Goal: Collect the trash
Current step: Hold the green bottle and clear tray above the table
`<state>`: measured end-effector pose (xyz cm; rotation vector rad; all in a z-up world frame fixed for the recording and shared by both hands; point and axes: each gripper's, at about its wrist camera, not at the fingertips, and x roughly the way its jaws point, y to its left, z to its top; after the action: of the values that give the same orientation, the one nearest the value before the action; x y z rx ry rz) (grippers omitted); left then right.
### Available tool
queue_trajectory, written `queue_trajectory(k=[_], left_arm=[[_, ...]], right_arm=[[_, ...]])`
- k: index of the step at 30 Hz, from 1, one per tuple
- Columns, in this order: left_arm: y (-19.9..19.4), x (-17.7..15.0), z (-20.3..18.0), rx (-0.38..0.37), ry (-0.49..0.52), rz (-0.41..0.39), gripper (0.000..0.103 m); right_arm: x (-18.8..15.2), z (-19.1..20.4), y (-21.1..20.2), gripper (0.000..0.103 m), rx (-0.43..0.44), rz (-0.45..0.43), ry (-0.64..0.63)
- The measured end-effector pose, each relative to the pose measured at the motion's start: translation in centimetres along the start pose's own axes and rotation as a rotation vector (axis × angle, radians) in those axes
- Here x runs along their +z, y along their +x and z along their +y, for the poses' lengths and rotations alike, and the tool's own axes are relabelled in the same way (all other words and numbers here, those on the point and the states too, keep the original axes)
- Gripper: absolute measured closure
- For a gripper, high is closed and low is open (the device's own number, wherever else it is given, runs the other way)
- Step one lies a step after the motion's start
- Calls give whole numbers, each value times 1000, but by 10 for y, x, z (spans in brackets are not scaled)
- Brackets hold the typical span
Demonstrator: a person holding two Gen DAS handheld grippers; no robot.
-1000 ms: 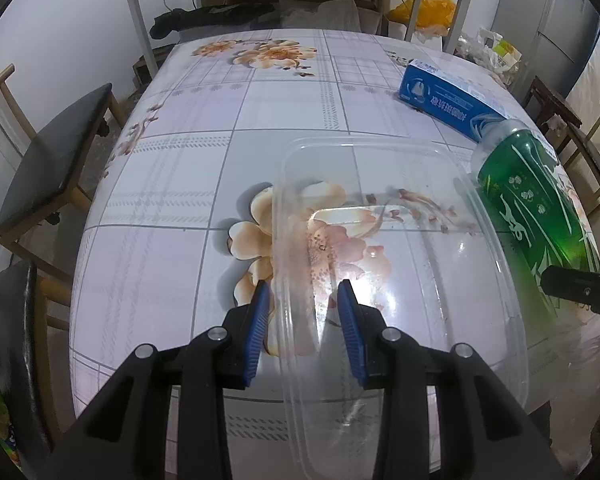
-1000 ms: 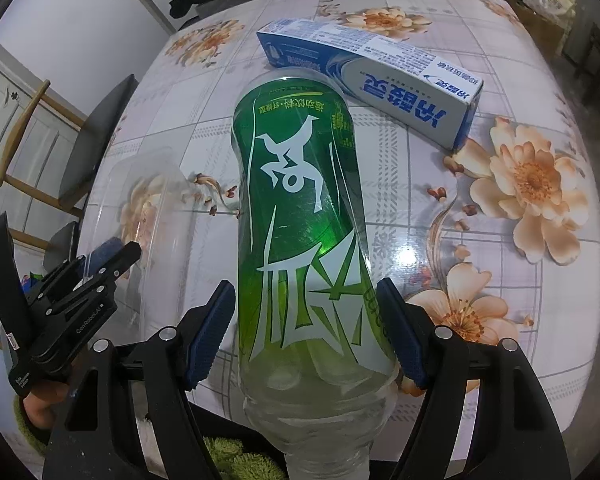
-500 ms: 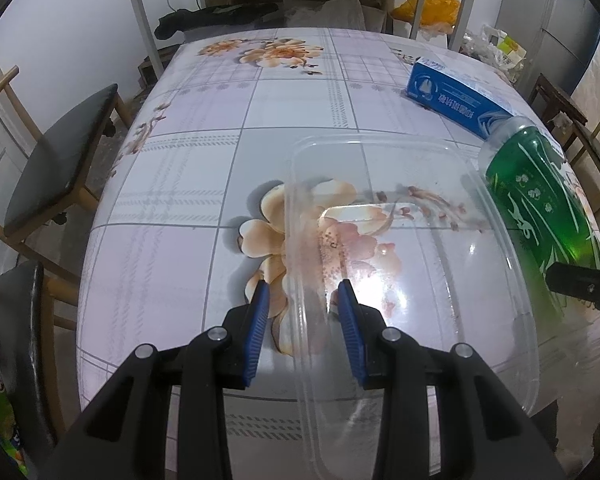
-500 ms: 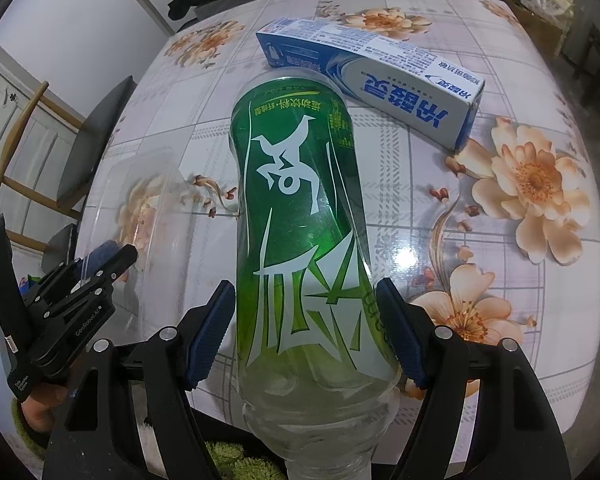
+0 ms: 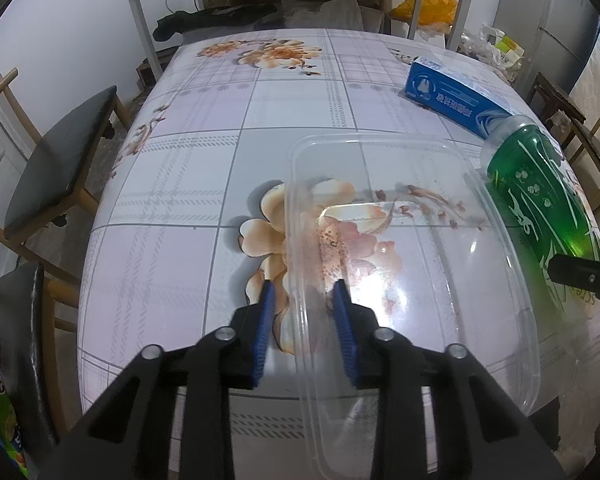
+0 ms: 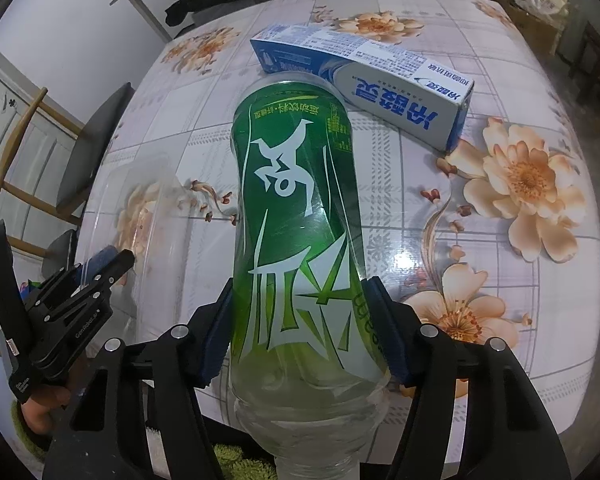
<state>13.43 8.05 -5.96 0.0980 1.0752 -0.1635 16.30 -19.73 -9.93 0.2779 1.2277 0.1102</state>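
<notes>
Two tools at work on the floral bench point(image 5: 204, 168)! Left tool point(image 5: 304, 300) straddles the left rim of the clear plastic tray point(image 5: 440, 264) near the bench's near edge, jaws closing, pads not yet pressing the rim. Right tool point(image 6: 302, 320) is closing too, blue pads against the green bottle point(image 6: 296, 208), which lies lengthwise with its neck over the near edge. Toothpaste box point(image 6: 364, 80) sits just beyond the bottle's base, toward the far edge
</notes>
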Motion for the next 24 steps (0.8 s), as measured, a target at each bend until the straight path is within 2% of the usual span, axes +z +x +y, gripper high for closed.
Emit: queue_trajectory(k=[4,8,24], left_arm=[[-1,0,1,-9,-5,-2,91],[-2,-1,2,-23,-15,-8,94],[-16,0,2,-28,-17,-63,99]], right_arm=[[-1,2,-1,43,-6,-5,-7],[-2,3,-2,44,-10,-7,-10],[-7,7,-5,44,-18,-28,-10]])
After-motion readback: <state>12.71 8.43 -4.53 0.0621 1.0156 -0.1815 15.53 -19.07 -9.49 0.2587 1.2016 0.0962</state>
